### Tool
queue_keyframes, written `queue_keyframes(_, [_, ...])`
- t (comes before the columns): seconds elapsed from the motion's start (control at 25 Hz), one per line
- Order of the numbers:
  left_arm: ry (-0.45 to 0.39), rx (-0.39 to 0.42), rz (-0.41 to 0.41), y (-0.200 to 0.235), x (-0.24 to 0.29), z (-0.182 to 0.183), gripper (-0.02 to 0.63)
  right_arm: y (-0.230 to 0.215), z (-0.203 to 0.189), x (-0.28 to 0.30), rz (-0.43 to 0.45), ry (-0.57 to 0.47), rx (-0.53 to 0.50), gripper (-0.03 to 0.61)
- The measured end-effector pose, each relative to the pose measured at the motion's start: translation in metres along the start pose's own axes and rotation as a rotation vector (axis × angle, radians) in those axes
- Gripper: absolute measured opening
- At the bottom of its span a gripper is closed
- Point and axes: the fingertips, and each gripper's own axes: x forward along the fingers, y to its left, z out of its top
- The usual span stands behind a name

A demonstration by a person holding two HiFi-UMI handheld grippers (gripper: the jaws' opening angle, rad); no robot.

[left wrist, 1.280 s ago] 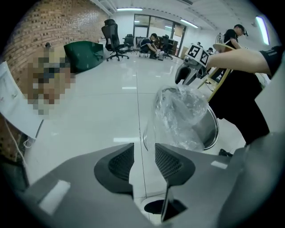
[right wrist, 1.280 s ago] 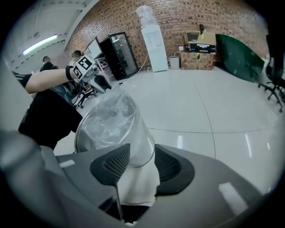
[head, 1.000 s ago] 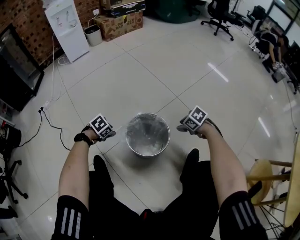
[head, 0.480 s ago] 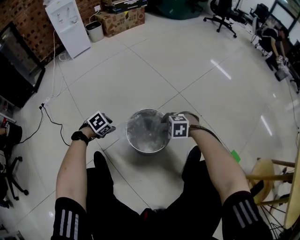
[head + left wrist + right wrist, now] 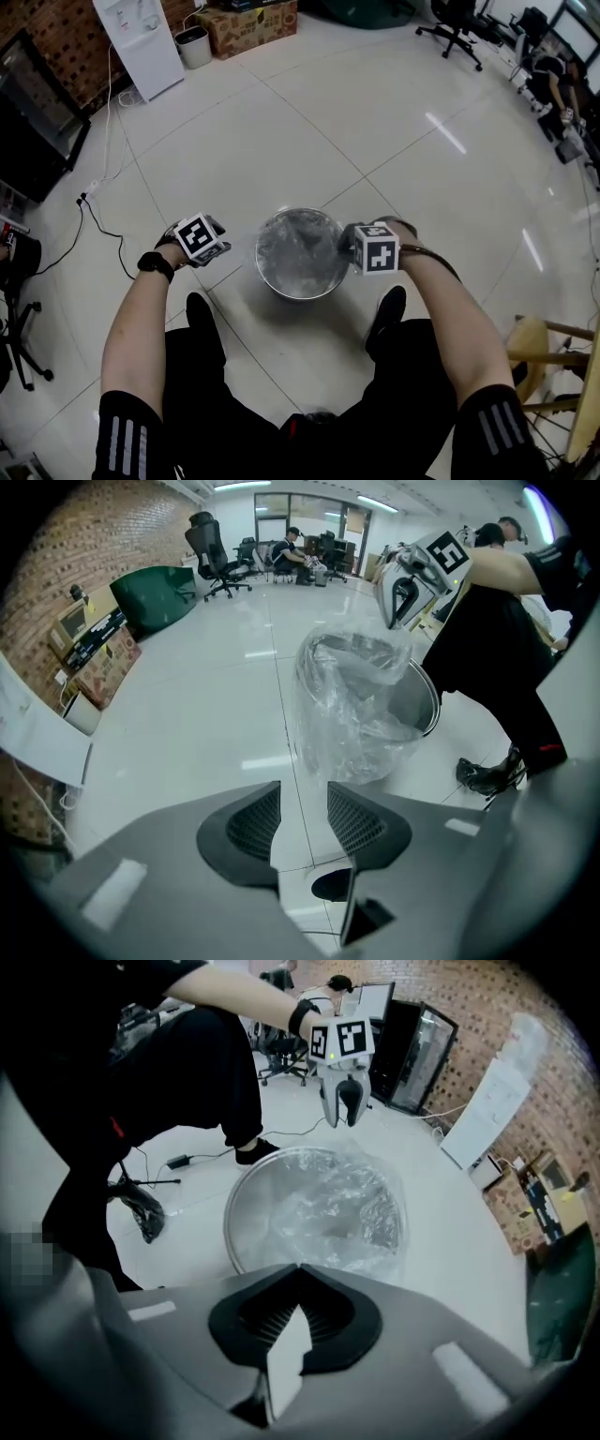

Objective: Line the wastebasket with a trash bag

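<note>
Three views each carry something the others lack. Only the head view gives the layout from above: the round metal wastebasket (image 5: 269, 281) stands on the tiled floor (image 5: 281, 141) just ahead of the person's shoes (image 5: 386, 314). A white water dispenser (image 5: 141, 42) and a cardboard box (image 5: 248, 23) stand well apart by the brick wall. From there the clear trash bag (image 5: 300, 251) reads only as crumpled film inside the basket.

The left gripper view alone shows the bag from the side. Its film is draped over the outside of the wall nearest that camera, and one edge stands up above the rim toward the tips of the right tongs (image 5: 400, 621).

The right gripper view alone looks down into the basket's mouth. The near rim is bare metal, and the film spreads over the far rim beneath the left tongs (image 5: 346, 1116).

The left tongs are released. Their pads stand apart with only floor in the gap, and the bag is just ahead of the tips, with none of it between them.

The right tongs have just been closing and are now clenched, tips meeting at the basket's right rim. No film shows between the pads in their own view, and whether a fold is caught at the very tips cannot be told.
</note>
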Motion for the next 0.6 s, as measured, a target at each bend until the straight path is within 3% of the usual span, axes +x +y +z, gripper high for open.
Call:
queue_keyframes(0.16, [-0.011,-0.028,-0.018,-0.001,0.001,-0.013,0.15,0.034,-0.014,-0.014,0.109,-0.085,0.093,0.006])
queue_keyframes(0.28, [-0.007,-0.078,-0.036,0.002,0.001,-0.032,0.158,0.045,-0.044,0.0,0.152,-0.063,0.155,0.006])
queue_keyframes(0.4, [-0.047,-0.069,0.014,0.013,-0.016,-0.026,0.158,0.049,-0.072,0.013,0.161,-0.022,0.191,0.006])
queue_keyframes(0.48, [-0.095,0.057,0.091,0.014,-0.034,0.006,0.158,0.046,-0.079,0.015,0.147,-0.012,0.199,0.006])
queue_keyframes(0.6, [-0.11,0.404,0.199,-0.016,-0.045,0.065,0.162,0.035,-0.07,0.009,0.117,-0.045,0.197,0.006])
